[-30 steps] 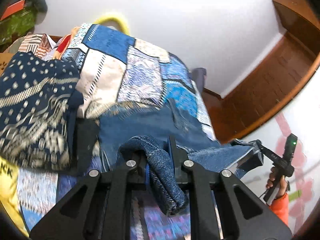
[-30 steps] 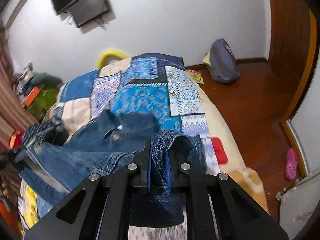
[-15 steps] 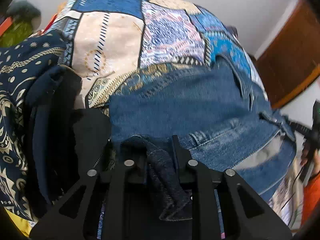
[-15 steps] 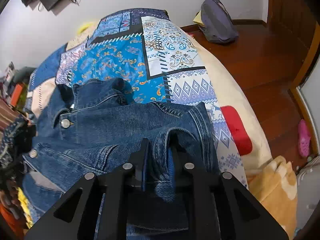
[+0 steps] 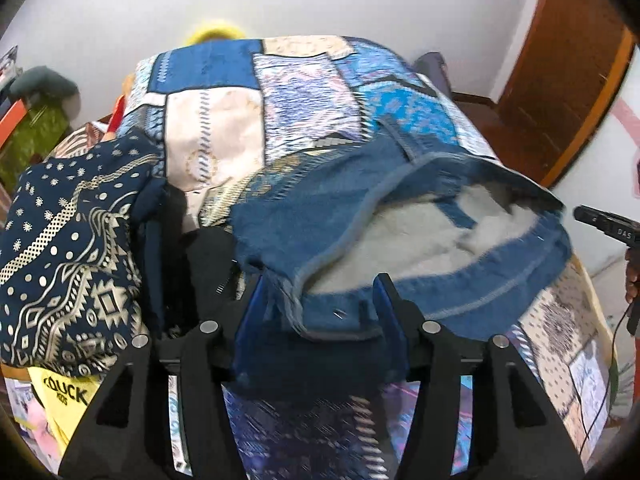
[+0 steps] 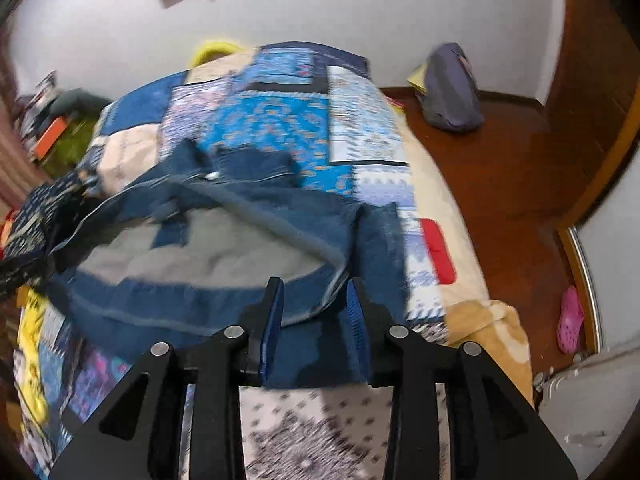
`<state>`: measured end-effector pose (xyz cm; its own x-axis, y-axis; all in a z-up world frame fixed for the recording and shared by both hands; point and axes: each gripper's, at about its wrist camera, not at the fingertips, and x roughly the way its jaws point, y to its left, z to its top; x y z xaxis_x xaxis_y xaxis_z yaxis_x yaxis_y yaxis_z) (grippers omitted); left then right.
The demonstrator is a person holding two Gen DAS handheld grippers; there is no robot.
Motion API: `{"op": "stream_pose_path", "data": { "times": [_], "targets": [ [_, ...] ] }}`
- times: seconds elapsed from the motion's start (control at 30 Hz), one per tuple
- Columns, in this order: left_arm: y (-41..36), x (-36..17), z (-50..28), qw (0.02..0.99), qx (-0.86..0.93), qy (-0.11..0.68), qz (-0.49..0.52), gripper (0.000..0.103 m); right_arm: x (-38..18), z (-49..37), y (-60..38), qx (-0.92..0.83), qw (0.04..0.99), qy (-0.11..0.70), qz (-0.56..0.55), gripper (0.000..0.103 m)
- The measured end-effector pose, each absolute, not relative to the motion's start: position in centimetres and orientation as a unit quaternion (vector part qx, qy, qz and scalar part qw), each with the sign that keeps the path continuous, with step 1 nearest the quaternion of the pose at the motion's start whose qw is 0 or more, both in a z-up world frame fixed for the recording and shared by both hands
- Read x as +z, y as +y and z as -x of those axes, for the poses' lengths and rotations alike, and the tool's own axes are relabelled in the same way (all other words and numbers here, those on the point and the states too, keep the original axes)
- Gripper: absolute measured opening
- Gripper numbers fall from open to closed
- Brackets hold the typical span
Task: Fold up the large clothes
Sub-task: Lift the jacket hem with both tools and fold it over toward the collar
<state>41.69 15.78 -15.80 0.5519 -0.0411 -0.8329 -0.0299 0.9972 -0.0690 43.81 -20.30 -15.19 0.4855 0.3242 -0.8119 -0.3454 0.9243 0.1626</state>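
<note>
Patchwork bedspread (image 5: pixel 224 140) covers a bed by a white wall. On its near end lies a denim jacket (image 5: pixel 320 216), grey lining showing. Left gripper (image 5: pixel 318 300) and right gripper (image 6: pixel 314 300) both gape, hem between their fingers.

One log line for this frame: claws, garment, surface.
left claw: open | right claw: open | jacket: released, lining up | bed: under jacket

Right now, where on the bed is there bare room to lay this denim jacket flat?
Free: the patchwork quilt beyond the blue denim jacket, toward the wall. Crowded: the left edge, under the navy patterned garment and the black clothing beside it.
</note>
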Motion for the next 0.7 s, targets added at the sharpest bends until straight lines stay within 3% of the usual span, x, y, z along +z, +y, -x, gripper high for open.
{"op": "stream_pose_path", "data": {
  "times": [0.4, 0.7],
  "targets": [
    [8.7, -21.4, -40.9, 0.86, -0.044, 0.508, -0.028, 0.055, -20.2, -40.5, -12.0, 0.273, 0.82, 0.501, 0.049, 0.037],
    [11.6, -21.6, -47.7, 0.867, -0.022, 0.497, -0.025, 0.058, -19.0, -46.9, -7.8, 0.248, 0.84, 0.475, 0.083, 0.037]
  ]
}}
